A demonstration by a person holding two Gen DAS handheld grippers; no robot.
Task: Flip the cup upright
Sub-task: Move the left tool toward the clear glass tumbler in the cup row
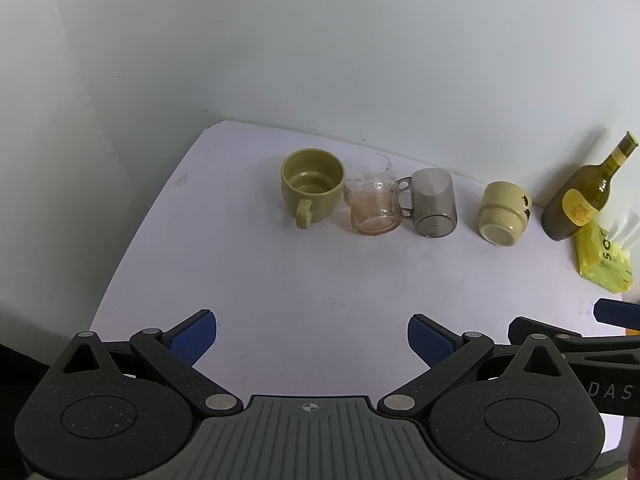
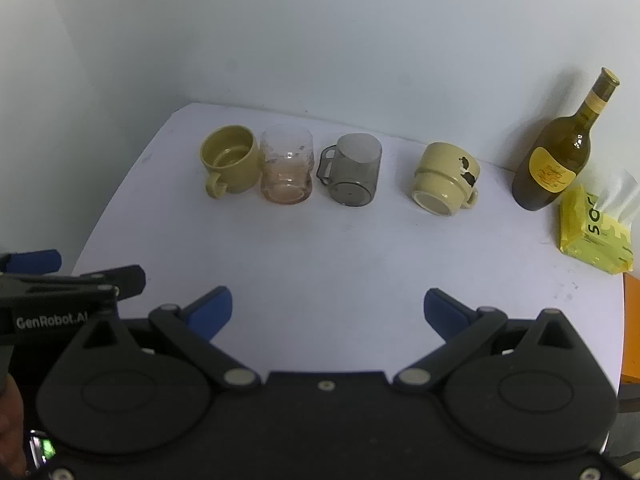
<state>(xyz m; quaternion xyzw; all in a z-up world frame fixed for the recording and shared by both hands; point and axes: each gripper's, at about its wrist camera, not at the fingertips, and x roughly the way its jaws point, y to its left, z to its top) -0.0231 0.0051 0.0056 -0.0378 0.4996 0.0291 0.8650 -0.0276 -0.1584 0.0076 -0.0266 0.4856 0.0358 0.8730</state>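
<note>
Several cups stand in a row at the back of the white table (image 1: 320, 280). An olive mug (image 1: 310, 188) (image 2: 230, 164) at the left stands upright. Beside it is a clear pinkish glass (image 1: 374, 204) (image 2: 286, 166). A grey see-through cup (image 1: 434, 206) (image 2: 356, 174) and a cream mug (image 1: 504, 212) (image 2: 446, 178) show their bases toward me. My left gripper (image 1: 312, 340) is open and empty near the front edge. My right gripper (image 2: 328, 312) is open and empty beside it, to its right.
A dark green bottle (image 1: 584, 192) (image 2: 556, 156) stands at the back right by the wall. A yellow tissue pack (image 1: 606, 256) (image 2: 596, 232) lies in front of it. The table's left edge drops off near the olive mug.
</note>
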